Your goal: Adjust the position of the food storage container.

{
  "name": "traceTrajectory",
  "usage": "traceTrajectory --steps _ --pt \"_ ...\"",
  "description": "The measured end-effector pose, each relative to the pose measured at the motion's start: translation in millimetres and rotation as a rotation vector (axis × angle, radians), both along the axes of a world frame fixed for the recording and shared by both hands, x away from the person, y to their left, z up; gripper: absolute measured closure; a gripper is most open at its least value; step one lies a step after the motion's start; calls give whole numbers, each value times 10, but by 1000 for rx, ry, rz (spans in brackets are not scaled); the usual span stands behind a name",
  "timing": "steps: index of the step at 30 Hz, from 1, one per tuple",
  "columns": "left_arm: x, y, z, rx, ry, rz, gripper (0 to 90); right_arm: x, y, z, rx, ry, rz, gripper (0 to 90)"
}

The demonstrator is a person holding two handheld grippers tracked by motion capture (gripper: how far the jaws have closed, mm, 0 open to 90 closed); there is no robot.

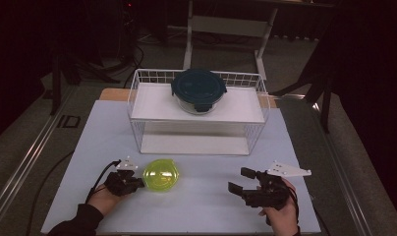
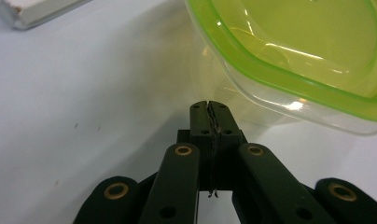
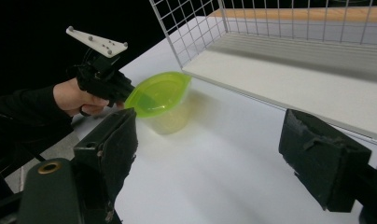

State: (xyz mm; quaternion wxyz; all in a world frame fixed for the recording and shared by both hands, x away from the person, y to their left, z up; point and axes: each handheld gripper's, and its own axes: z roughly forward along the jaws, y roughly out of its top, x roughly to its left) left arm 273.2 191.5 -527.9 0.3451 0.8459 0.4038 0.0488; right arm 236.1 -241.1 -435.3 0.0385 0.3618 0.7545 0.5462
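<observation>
A clear container with a lime-green lid (image 1: pixel 161 174) stands on the white table near the front left. My left gripper (image 1: pixel 136 182) lies right beside it on its left, jaws pressed together with nothing between them. In the left gripper view the shut tips (image 2: pixel 209 105) sit just under the lid's rim (image 2: pixel 289 79), close to the clear wall; I cannot tell whether they touch it. My right gripper (image 1: pixel 239 180) rests at the front right, open and empty. Its two pads (image 3: pixel 109 140) stand wide apart, facing the container (image 3: pixel 161 95) and the left gripper (image 3: pixel 123 93).
A white wire rack (image 1: pixel 136 98) with two shelves stands at the back of the table. A round glass container with a dark blue lid (image 1: pixel 199 91) sits on its upper shelf. The rack's lower shelf (image 3: pixel 289 77) lies just beyond the green-lidded container.
</observation>
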Motion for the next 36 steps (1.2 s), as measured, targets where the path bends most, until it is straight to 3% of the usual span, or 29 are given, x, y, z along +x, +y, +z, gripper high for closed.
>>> traceTrajectory --steps 5,19,29,36 --pt "50 -87 3 -5 11 -11 888 -5 -30 -10 0 3 -9 188" --pt "266 -538 -21 -28 15 -76 888 -5 -39 -24 2 5 -7 188" --pt "329 -806 -26 -50 51 -98 888 9 -36 -51 3 11 -8 188" --pt "324 -975 -30 -60 52 -123 888 13 -32 -68 -1 12 -7 188"
